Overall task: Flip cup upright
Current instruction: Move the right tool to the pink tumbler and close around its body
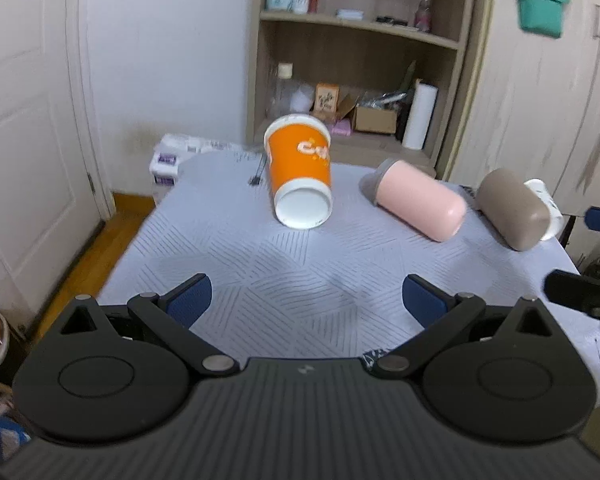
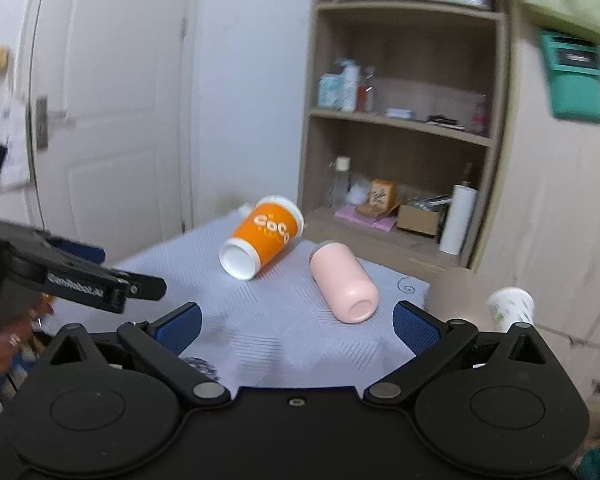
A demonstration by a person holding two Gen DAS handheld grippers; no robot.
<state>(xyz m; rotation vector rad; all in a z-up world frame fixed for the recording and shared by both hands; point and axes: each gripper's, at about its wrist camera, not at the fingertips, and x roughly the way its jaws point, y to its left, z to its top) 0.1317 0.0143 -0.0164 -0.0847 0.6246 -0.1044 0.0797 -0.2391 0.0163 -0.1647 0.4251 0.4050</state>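
The left gripper (image 1: 306, 300) is held with its jaws spread wide; nothing is gripped between the blue pads (image 1: 190, 300). The right gripper (image 2: 296, 326) is likewise released, its jaws wide apart and empty. Both are positioned above the near part of a table covered by a pale patterned cloth (image 1: 240, 264).

Ahead of the left gripper, an orange paper cup (image 1: 300, 172) is seen lying on its side, its white base turned toward the camera and its rim pointing away. To its right, apart from it, a pink cup (image 1: 416, 200) lies on its side, followed by a brown cup (image 1: 514, 208), also on its side. A white cup (image 1: 546, 200) is partly hidden just behind the brown one.

Beyond the table, a wooden shelf unit (image 1: 364, 24) holding bottles, boxes and a paper roll (image 1: 420, 116) is visible. A white door (image 1: 28, 120) stands at left.
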